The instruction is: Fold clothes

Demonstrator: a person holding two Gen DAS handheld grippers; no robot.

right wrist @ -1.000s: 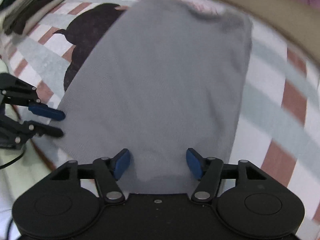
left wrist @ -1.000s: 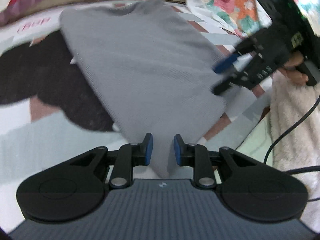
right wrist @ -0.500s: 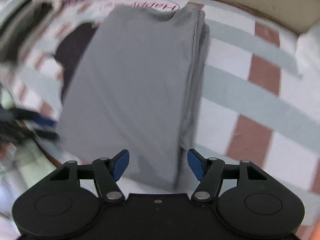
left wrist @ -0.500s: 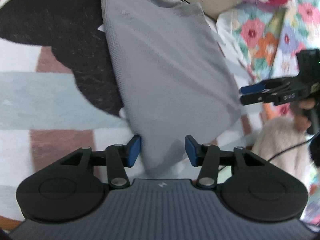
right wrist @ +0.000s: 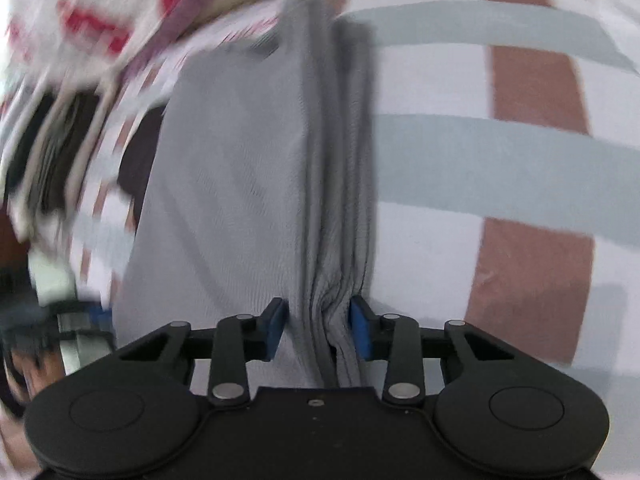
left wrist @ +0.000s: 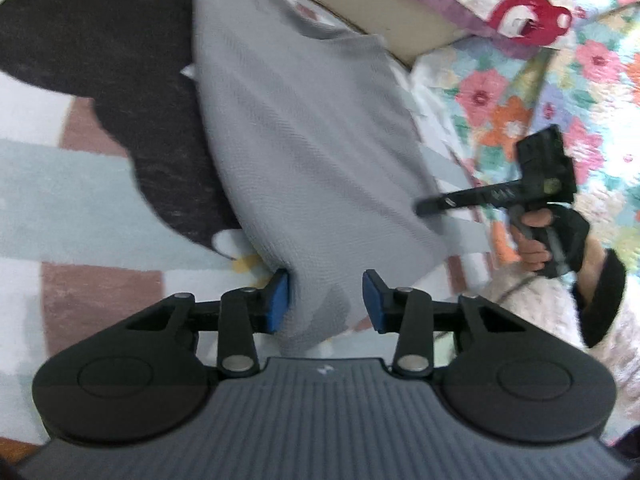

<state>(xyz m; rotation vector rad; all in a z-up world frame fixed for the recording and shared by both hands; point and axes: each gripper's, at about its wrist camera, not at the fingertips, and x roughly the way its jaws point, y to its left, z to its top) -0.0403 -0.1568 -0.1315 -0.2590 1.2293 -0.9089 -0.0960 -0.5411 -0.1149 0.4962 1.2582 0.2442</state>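
item: folded grey knit garment [left wrist: 304, 152], lying flat on a bed cover [left wrist: 72, 208] patterned in white, pale grey-green and brick-red bars with a large black shape under the garment's far-left side.

left tool [left wrist: 325, 300]: blue pads spread, jaws have just been narrowing; near corner of the garment sits between them, touching the left-hand pad, with a clear gap to the other pad. not clamped.

right tool [right wrist: 318, 330]: jaws have just been drawing together; blue pads press on the stacked, layered edge of the garment from both sides, cloth bunched and creased between them. clamped on the garment. in the left wrist view the same tool [left wrist: 424, 209] appears at the garment's right-hand edge, held by a hand [left wrist: 538, 240] with a dark sleeve.

surroundings: floral quilt [left wrist: 560, 92] beyond the right tool; a red-and-white print [left wrist: 528, 18] on pale fabric at the far corner; a stack of dark and light folded items [right wrist: 52, 148] at the left of the right wrist view, heavily blurred.
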